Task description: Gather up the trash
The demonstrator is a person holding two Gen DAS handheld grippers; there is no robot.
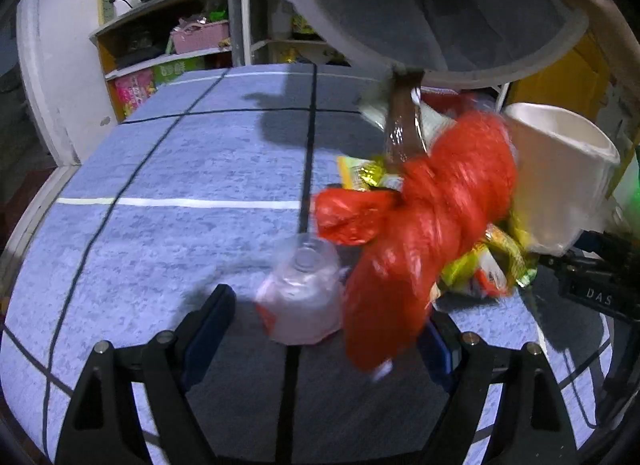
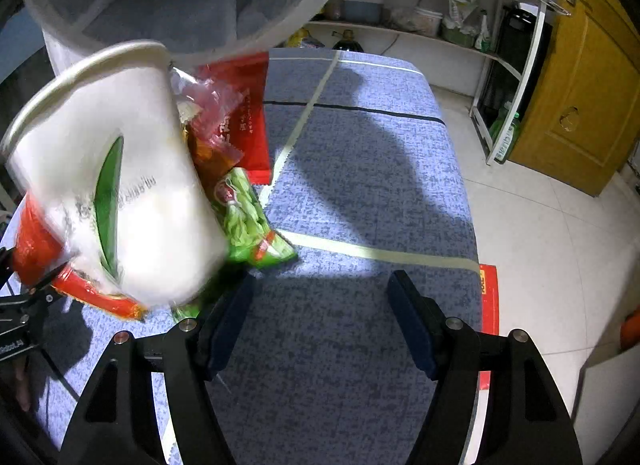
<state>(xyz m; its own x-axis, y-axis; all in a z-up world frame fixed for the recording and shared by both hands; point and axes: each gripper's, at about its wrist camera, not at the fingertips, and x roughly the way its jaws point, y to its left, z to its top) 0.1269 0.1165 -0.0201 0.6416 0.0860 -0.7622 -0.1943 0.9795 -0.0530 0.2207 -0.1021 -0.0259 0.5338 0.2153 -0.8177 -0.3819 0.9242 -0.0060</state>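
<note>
Left wrist view: left gripper (image 1: 320, 329) spread wide, gripping nothing. Clear bottle (image 1: 304, 293) lies between its fingers, neck toward 12 o'clock. Knotted red bag (image 1: 424, 225) hangs at 1 o'clock, long axis running 1 to 7, over snack wrappers (image 1: 484, 265); whether it touches the right finger cannot be told.

Right gripper (image 2: 320, 325) likewise open and empty; paper cup (image 2: 112, 185), tilted, at 10 o'clock. Blue table (image 2: 360, 185) offers room toward 12. Left hand judged nearer.

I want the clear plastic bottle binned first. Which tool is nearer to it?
Left. The clear plastic bottle lies just ahead of the open left tool, almost between its fingers. The open right tool faces bare blue mat; the bottle is not in its view.
</note>
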